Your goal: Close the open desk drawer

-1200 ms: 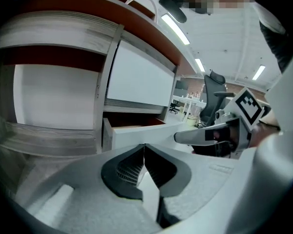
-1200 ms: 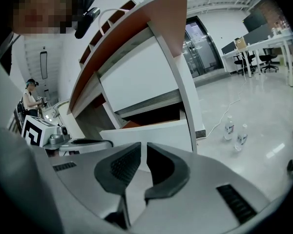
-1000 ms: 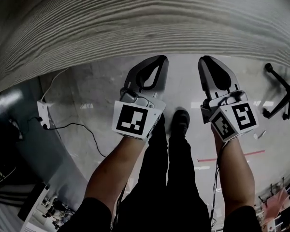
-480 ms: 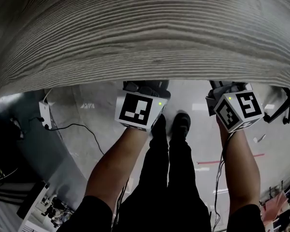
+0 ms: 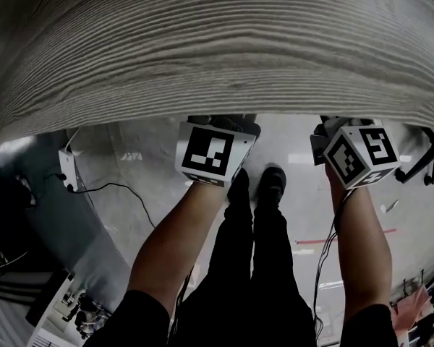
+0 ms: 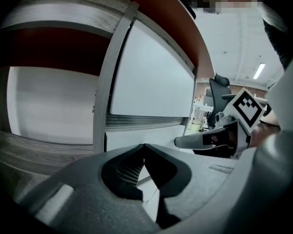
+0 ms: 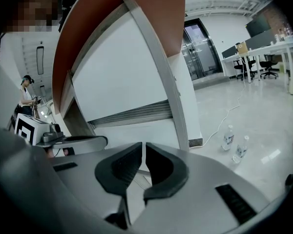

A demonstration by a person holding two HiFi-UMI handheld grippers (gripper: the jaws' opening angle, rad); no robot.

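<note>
Left gripper [image 6: 144, 146] is clenched: its two jaws meet at the tips and nothing is between them. Right gripper [image 7: 144, 145] is also closed and holds nothing, with only a thin slit between its jaws. Both point under the desk [image 5: 217, 49], whose grey wood-grain top fills the upper half of the head view and hides the jaws there. Only the two marker cubes [image 5: 213, 152] [image 5: 362, 156] and the forearms show below its edge.

The drawer [image 6: 156, 136] shows as a white front just ahead of the left jaw tips, under a grey striped band [image 6: 146, 123], with a larger white panel [image 6: 151, 72] above the band. The right gripper view shows the same white front just past its own tips. I cannot tell whether either gripper touches the front, nor how far the drawer stands out.

On the floor, the person's shoes [image 5: 264, 183] are between the two arms. A white box [image 5: 65, 170] with a black cable [image 5: 123, 190] lies to the left. Two bottles [image 7: 234, 143] stand on the floor to the right of the desk.
</note>
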